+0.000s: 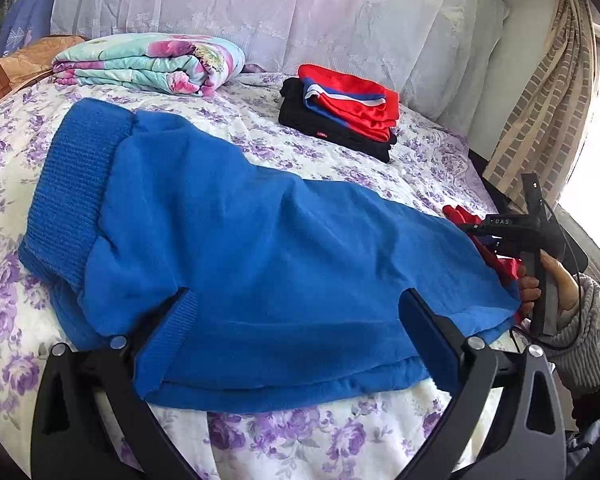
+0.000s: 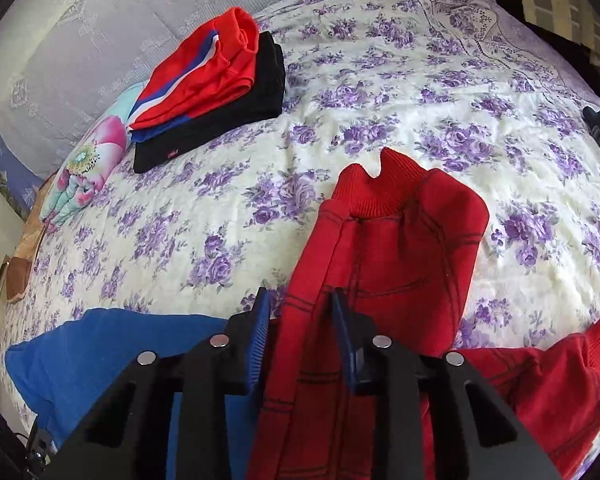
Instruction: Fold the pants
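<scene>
— Looking along the left gripper, we saw its jaws spread wide around the near hem of the blue pants, nothing pinched; only that view caught the right hand upright on its handle.

— From the right gripper we saw red pants clamped between narrow jaws, cuff pointing away across the bed. The blue pants lay long, from the far-left waistband toward us.
</scene>
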